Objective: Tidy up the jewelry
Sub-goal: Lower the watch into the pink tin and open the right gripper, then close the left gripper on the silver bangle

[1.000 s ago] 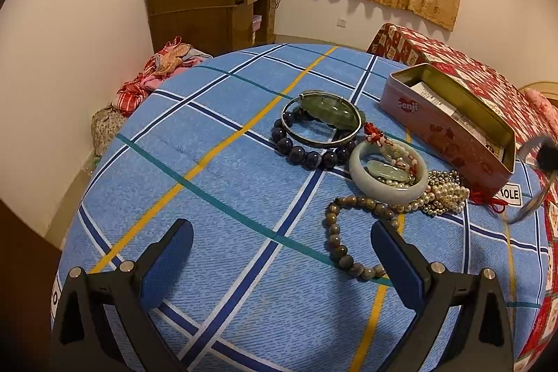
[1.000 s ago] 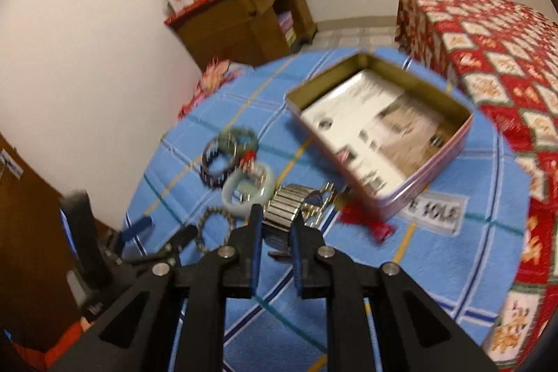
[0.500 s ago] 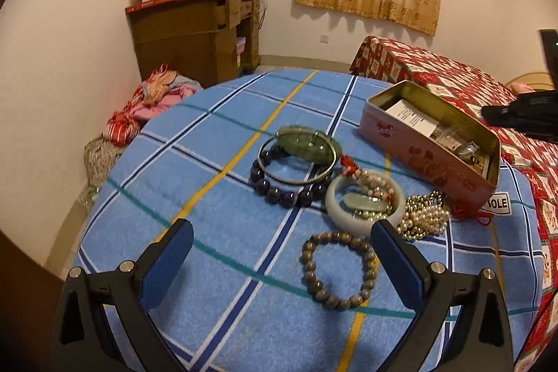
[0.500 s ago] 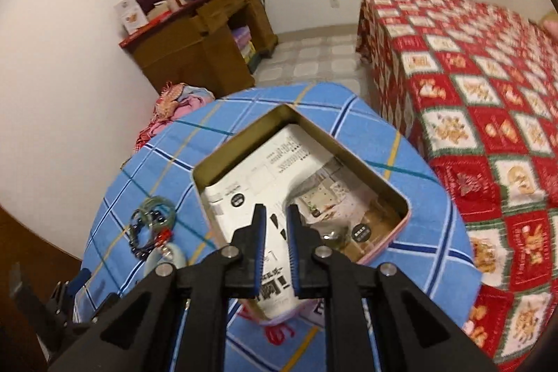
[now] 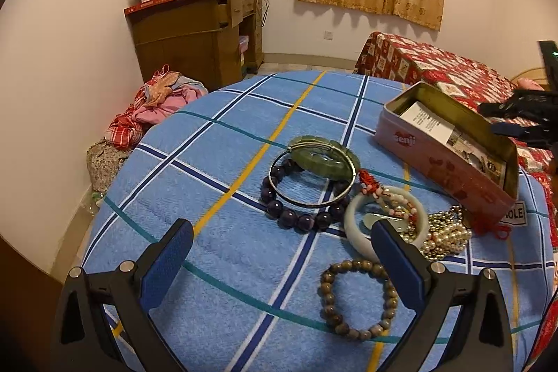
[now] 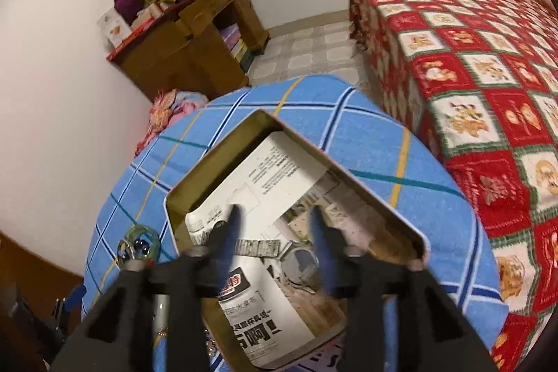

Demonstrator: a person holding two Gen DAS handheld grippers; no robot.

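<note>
My left gripper [image 5: 279, 232] hangs open over the blue checked tablecloth [image 5: 216, 232], nothing between its fingers. Ahead of it lie a brown bead bracelet [image 5: 362, 264], a white jade bangle [image 5: 355, 232], a dark purple bead bracelet [image 5: 296, 220], a silver bangle [image 5: 310, 205], a green jade piece [image 5: 321, 159] and pearl strands [image 5: 446, 236]. My right gripper [image 6: 275, 215] hovers over the open pink tin [image 6: 366, 194], its jaws opening. A metal watch [image 6: 296, 262] lies loose in the tin below them, untouched by the pads.
The tin [image 5: 446, 169] stands at the table's right side, lined with printed paper [image 6: 265, 176]. A bed with a red patterned cover [image 6: 470, 75] lies to the right. A wooden desk [image 5: 195, 33] piled with clothes stands by the far wall.
My right gripper carried the watch from above the jewelry pile to over the tin, then spread its jaws; the watch now lies inside. The left gripper drew back slightly.
</note>
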